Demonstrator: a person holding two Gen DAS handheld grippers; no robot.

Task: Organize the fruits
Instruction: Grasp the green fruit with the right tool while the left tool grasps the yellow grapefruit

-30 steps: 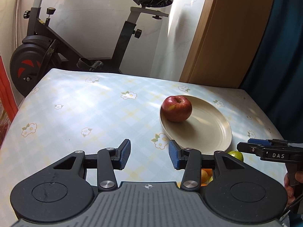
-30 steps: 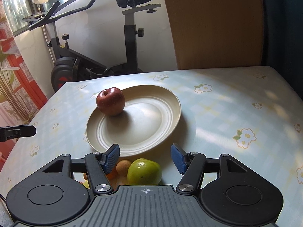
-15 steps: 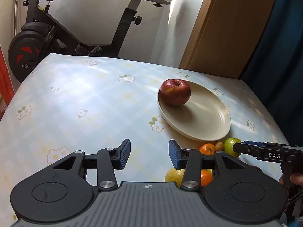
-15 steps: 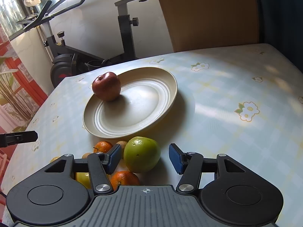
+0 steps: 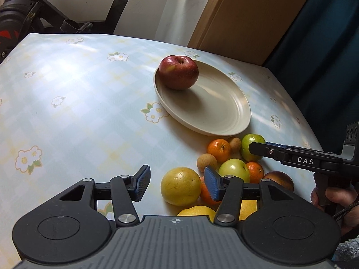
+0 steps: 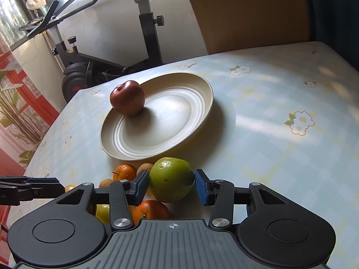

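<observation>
- The cream plate (image 6: pixel 197 85) sits on the flowered tablecloth (image 6: pixel 280 94) and serves as the landmark; a red apple (image 6: pixel 127 97) rests on its inner slope at the rim facing the exercise bike (image 6: pixel 143 33).
- Just off the plate's near edge lies a heap of loose fruit on the cloth.
- The right gripper (image 6: pixel 171 184) brackets a large green fruit (image 6: pixel 171 179), the piece of the heap closest to the plate's near rim. The fruit lies squarely between the blue pads (image 6: pixel 143 185). The jaws are closing at a middling width; the left pad looks to be at the fruit's skin, while a thin gap shows at the right pad, so no firm grip is visible.
- Beside that fruit, farther from the plate's right edge, are a tangerine (image 6: pixel 124 172) and a small brown fruit (image 6: pixel 144 168); another tangerine (image 6: pixel 150 209) lies nearer the camera under the gripper.
- The left gripper (image 5: pixel 177 186) hovers over the heap's side farthest from the plate. Its jaws are opening, moderately apart and holding nothing.
- A yellow round fruit (image 5: pixel 180 186) lies in the gap between its pads, closer to the right pad; whether it touches that pad I cannot tell.
- Between this yellow fruit and the plate are a tangerine (image 5: pixel 218 150), a small brown fruit (image 5: pixel 206 162) and a green fruit (image 5: pixel 234 170).
- In the left wrist view the right gripper's finger (image 5: pixel 264 151) crosses the green fruit (image 5: pixel 251 142) nearest the plate.
</observation>
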